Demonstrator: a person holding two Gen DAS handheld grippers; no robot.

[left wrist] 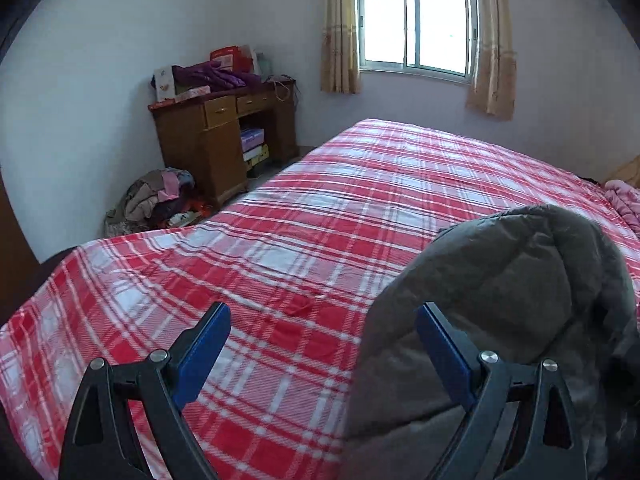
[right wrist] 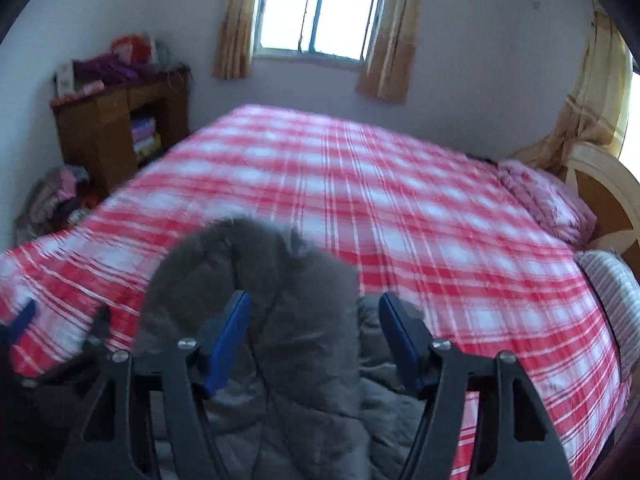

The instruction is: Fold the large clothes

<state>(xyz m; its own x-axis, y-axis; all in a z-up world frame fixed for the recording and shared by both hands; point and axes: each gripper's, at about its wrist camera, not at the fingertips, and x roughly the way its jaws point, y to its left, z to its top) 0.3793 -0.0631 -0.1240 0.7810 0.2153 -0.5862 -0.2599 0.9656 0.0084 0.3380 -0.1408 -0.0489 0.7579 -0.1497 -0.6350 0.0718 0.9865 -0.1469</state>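
A grey padded jacket (left wrist: 500, 300) lies bunched on the near edge of a bed (left wrist: 320, 208) covered with a red and white checked sheet. In the left wrist view it rises as a rounded heap on the right side, and the right blue finger of the left tongs (left wrist: 323, 354) stands in front of it while the left finger stands over bare sheet. These tongs are spread wide apart with nothing between them.

In the right wrist view, which is blurred, the same jacket (right wrist: 260, 280) fills the lower middle, a rounded hump of it rising between and beyond the blue fingers of the right tongs (right wrist: 314, 340). These tongs are also spread apart; whether a finger touches the cloth cannot be told. At the far left of this view a blue finger of the left tongs (right wrist: 18, 322) shows over the sheet.

A pink quilt (right wrist: 548, 200) lies at the head of the bed by the headboard (right wrist: 608, 196). Against the far wall a wooden desk (left wrist: 216, 140) carries purple cloth and boxes, a pile of clothes (left wrist: 160, 200) sits on the floor beside it, and a curtained window (left wrist: 416, 24) is bright above the bed.
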